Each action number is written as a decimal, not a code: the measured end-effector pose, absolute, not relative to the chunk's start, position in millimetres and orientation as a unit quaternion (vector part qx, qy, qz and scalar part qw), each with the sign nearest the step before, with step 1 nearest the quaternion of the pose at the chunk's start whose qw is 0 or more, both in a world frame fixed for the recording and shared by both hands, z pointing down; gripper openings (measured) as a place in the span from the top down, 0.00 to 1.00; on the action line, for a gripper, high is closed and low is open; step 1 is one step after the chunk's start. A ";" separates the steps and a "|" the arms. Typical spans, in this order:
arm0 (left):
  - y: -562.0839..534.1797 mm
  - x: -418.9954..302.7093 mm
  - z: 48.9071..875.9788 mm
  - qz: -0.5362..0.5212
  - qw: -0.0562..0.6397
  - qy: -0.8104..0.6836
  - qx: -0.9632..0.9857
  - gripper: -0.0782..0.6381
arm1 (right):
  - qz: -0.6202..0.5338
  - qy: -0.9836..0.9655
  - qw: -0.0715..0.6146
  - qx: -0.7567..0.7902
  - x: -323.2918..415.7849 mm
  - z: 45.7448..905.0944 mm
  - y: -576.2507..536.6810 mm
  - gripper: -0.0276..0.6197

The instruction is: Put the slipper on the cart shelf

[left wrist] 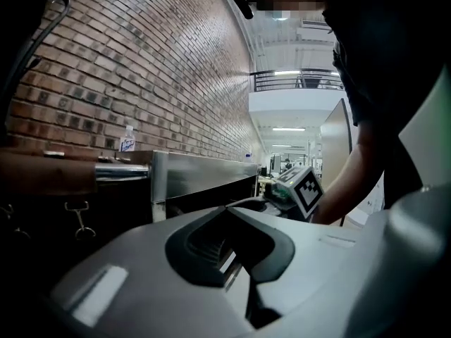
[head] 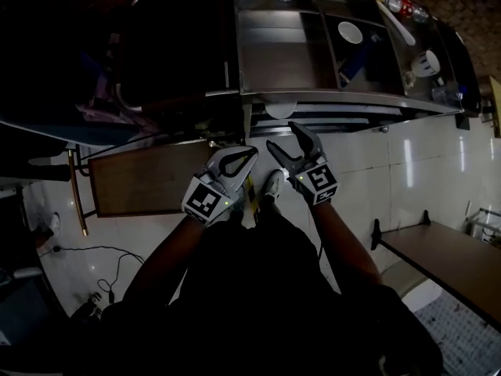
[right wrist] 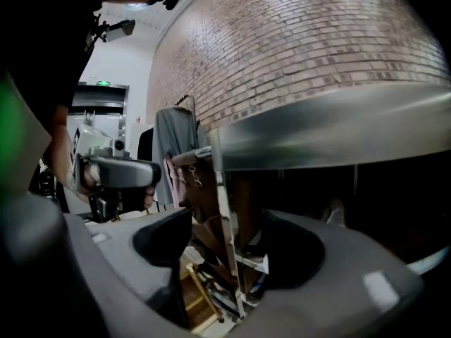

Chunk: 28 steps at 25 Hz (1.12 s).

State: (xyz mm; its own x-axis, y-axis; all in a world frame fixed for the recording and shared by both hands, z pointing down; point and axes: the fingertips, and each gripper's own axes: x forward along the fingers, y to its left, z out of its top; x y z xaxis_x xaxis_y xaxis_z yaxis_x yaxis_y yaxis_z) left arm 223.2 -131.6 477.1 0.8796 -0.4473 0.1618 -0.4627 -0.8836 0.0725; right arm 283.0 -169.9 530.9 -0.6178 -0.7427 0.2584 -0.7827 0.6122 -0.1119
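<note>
A stainless cart (head: 352, 98) stands ahead of me, its top edge bright in the right gripper view (right wrist: 331, 129). In the dark shelf space under that top lies a pale shape (right wrist: 337, 212), perhaps the slipper; I cannot tell for sure. A pale rounded piece (head: 280, 110) peeks out below the cart's front rim. My right gripper (head: 282, 135) (right wrist: 225, 259) is open and empty, with a cart leg (right wrist: 227, 217) showing between its jaws. My left gripper (head: 249, 153) (left wrist: 232, 255) is shut on nothing, just left of the right one. A light shoe (head: 272, 185) shows on the floor between them.
Bottles, a plate (head: 350, 31) and cups stand on the cart top. A brown wooden board (head: 149, 180) sits at the left, a low bench (head: 446, 258) at the right. A cable (head: 94, 257) trails on the white tiled floor. A grey garment (right wrist: 173, 146) hangs by the brick wall.
</note>
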 end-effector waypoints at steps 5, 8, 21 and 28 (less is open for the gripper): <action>-117.0 193.4 463.2 0.064 0.055 -0.232 0.969 0.89 | 0.087 -0.901 0.072 0.418 250.3 477.1 -136.6 0.64; -107.2 180.3 453.0 0.058 0.052 -0.226 0.971 0.89 | 0.070 -0.906 0.073 0.410 228.8 454.9 -117.1 0.73; -53.3 145.0 427.3 0.043 0.009 -0.242 0.969 0.89 | 0.044 -0.925 0.085 0.367 169.8 420.6 -56.4 0.95; -18.4 127.9 411.4 0.044 0.035 -0.309 0.949 0.89 | 0.045 -0.949 0.076 0.304 151.9 410.5 -23.4 0.95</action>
